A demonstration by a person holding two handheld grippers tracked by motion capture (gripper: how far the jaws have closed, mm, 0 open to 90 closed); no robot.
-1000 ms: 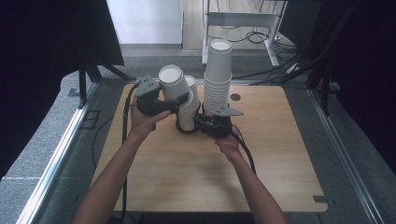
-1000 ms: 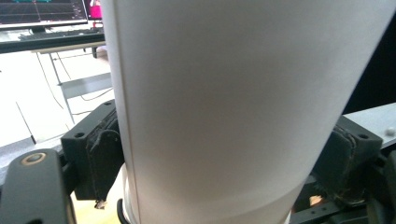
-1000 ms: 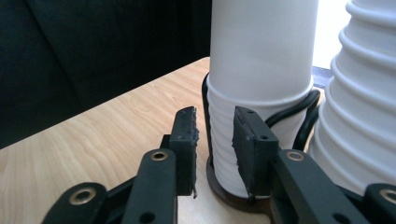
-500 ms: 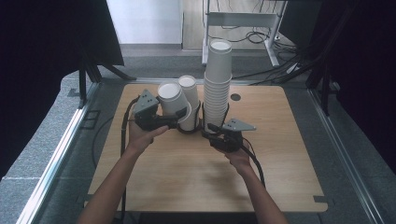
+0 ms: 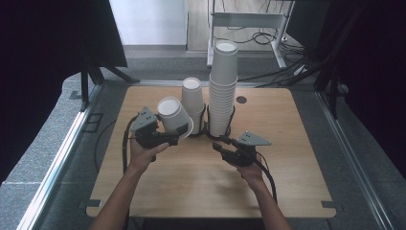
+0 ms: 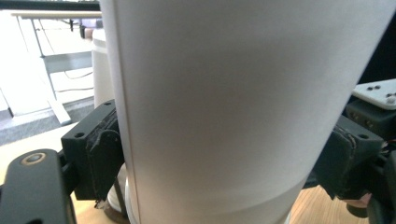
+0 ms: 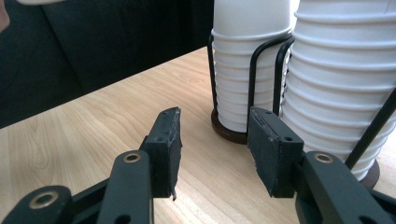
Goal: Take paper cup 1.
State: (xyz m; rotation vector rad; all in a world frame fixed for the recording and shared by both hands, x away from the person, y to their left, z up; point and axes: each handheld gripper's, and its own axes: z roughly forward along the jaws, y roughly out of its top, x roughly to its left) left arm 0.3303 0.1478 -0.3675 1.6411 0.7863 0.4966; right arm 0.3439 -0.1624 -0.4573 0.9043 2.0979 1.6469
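Held cup: a white paper cup (image 5: 173,116), tilted, base up, lifted just left of the short stack (image 5: 193,100), probably freshly pulled off it.
Left gripper (image 5: 178,134): jaws clamped on the cup's wall, pads (image 6: 103,158) pressing both sides.
Right gripper (image 5: 219,142): jaws have just been opening; part-open, nothing between them, near the wire holder (image 7: 254,70), likely having steadied the stack.
Tall stack (image 5: 222,88): seated in the holder on the wooden table (image 5: 287,158).
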